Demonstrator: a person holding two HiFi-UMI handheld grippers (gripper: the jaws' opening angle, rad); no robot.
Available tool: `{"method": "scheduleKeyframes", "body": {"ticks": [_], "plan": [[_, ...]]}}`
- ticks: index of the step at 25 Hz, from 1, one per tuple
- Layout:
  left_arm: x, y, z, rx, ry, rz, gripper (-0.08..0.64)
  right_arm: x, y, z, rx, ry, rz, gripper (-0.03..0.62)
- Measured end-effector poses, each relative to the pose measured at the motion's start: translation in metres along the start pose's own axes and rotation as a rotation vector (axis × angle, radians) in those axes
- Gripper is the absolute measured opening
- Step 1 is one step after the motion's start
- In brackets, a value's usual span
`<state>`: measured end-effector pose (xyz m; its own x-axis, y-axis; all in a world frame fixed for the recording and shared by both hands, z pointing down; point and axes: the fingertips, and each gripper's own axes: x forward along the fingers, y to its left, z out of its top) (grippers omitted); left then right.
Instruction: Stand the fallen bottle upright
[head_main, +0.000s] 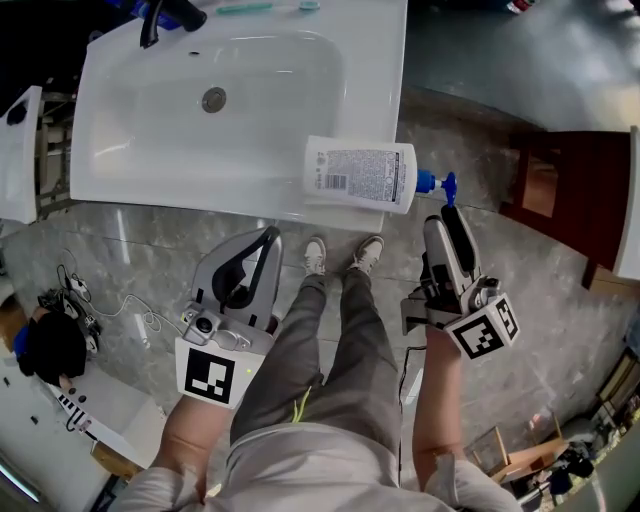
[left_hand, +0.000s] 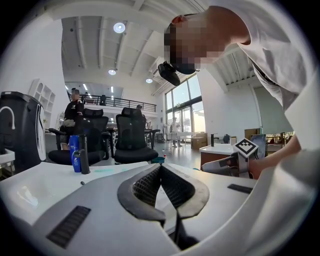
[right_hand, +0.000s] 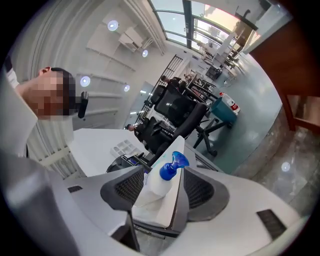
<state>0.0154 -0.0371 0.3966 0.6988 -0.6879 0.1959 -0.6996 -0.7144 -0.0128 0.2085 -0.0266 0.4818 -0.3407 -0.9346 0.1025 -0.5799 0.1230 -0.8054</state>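
Observation:
A white bottle (head_main: 360, 175) with a printed label lies on its side on the front right corner of the white sink (head_main: 120, 180), its blue pump (head_main: 440, 184) sticking out past the right edge. My right gripper (head_main: 447, 215) hangs just in front of the pump, turned edge-on. In the right gripper view the bottle (right_hand: 155, 185) and pump (right_hand: 172, 166) show between its open jaws (right_hand: 162, 175), and the pads do not press on them. My left gripper (head_main: 268, 238) hovers over the floor in front of the sink, its tips (left_hand: 160, 167) together and empty.
A black faucet (head_main: 165, 15) and a toothbrush (head_main: 250, 8) sit at the sink's back. A small blue bottle (left_hand: 74, 152) stands by the faucet. A dark wooden cabinet (head_main: 560, 190) is at the right. The person's legs and shoes (head_main: 340, 255) are below, cables (head_main: 100, 305) at the left.

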Motion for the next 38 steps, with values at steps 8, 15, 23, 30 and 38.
{"method": "scheduleKeyframes", "body": {"ticks": [8, 15, 23, 30, 38], "plan": [[0.001, 0.004, -0.009, 0.0, 0.017, -0.002, 0.015, 0.016, -0.011, -0.007, 0.124, -0.037, 0.039, 0.235], [0.005, 0.008, -0.017, -0.003, 0.031, -0.008, 0.015, 0.028, -0.019, -0.007, 0.259, -0.09, 0.081, 0.233], [0.013, 0.006, -0.019, -0.013, 0.033, -0.024, 0.015, 0.037, -0.025, -0.008, 0.323, -0.103, 0.098, 0.233], [0.017, 0.007, -0.025, -0.018, 0.042, -0.025, 0.015, 0.046, -0.027, -0.009, 0.424, -0.128, 0.145, 0.233], [0.019, 0.01, -0.029, -0.027, 0.049, -0.016, 0.015, 0.055, -0.027, -0.011, 0.448, -0.132, 0.158, 0.233]]}}
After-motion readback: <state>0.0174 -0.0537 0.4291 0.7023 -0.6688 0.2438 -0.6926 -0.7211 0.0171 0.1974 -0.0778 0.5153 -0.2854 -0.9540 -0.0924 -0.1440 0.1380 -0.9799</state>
